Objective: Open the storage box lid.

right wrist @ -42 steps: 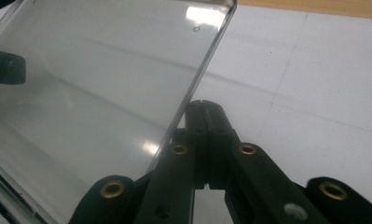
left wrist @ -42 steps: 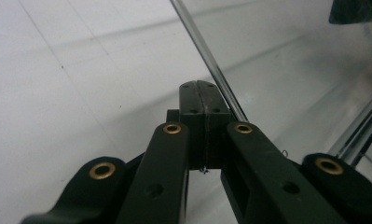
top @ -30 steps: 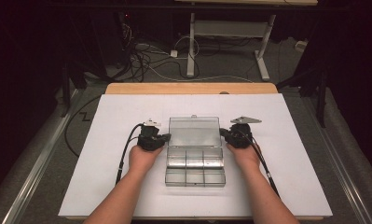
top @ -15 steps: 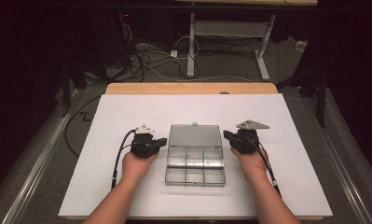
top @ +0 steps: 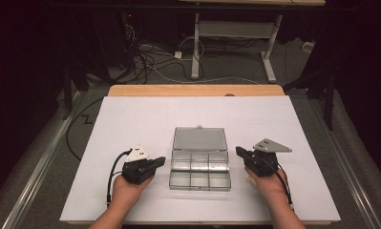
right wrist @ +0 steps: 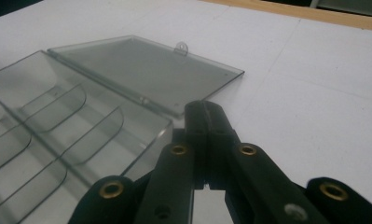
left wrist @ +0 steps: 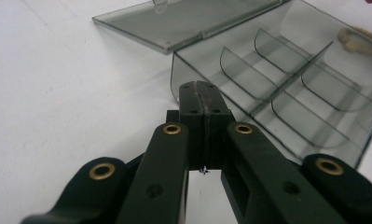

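A clear plastic compartment box (top: 200, 169) lies open in the middle of the white table, its lid (top: 199, 139) folded flat on the far side. Its several compartments look empty. My left gripper (top: 162, 161) sits just left of the box, jaws shut with nothing in them, pointing at the box's left wall (left wrist: 183, 77). On the other side my right gripper (top: 238, 151) is shut and empty as well, a short gap from the box's right wall (right wrist: 160, 133). In the right gripper view the lid (right wrist: 141, 70) lies ahead, its small latch tab (right wrist: 181, 46) at the far edge.
The white sheet (top: 131, 119) covers a wooden table whose bare far edge (top: 193, 89) shows. Cables (top: 150, 62) and a desk frame (top: 226, 38) stand on the dark floor beyond. A cable trails from each gripper toward the person.
Both hands have drawn back from the box's sides toward the near edge and slightly outward. The box and its open lid stayed in place.
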`<state>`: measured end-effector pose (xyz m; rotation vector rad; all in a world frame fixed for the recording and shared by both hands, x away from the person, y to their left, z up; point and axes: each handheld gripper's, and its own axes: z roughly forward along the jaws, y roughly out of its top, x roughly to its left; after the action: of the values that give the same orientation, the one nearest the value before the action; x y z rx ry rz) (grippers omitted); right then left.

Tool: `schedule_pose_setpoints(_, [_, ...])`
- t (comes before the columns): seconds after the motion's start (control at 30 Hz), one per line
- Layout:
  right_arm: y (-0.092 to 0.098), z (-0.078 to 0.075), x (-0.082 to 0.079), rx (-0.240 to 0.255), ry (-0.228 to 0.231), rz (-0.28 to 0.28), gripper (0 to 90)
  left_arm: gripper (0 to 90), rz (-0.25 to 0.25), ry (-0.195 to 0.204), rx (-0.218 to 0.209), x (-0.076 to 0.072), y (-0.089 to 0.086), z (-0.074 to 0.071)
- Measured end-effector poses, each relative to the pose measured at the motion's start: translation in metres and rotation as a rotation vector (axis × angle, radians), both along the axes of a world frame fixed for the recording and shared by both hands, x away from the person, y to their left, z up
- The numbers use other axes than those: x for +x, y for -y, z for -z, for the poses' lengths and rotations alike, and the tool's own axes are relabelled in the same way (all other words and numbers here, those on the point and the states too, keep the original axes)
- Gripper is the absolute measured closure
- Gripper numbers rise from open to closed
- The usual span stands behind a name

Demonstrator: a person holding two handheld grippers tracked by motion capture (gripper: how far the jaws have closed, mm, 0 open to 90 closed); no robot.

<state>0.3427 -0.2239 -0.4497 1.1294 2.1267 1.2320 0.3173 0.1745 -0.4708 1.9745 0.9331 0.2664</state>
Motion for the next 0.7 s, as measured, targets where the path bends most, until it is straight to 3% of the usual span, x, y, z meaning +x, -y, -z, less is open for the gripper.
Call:
schedule_pose_setpoints(0.2, [0.011,0.010,-0.028,0.011,-0.004,-0.029,89.6,87.5,0.017,0.018,0.001,-0.021,-0.010,0.004])
schedule_pose_setpoints(0.4, [0.023,0.019,-0.042,0.018,-0.017,0.004,85.4,86.6,0.015,0.012,0.026,-0.017,-0.012,0.009])
schedule_pose_setpoints(0.47, [0.024,0.019,-0.043,0.001,-0.015,0.009,80.8,80.9,0.015,0.010,0.021,-0.016,-0.012,0.009])
schedule_pose_setpoints(0.57, [0.026,0.019,-0.041,-0.006,-0.013,0.002,72.8,72.7,0.025,0.042,0.042,-0.015,-0.011,0.010])
schedule_pose_setpoints(0.7, [0.029,0.021,-0.039,-0.003,-0.036,0.000,60.8,55.3,0.024,0.033,0.038,-0.012,-0.013,0.011])
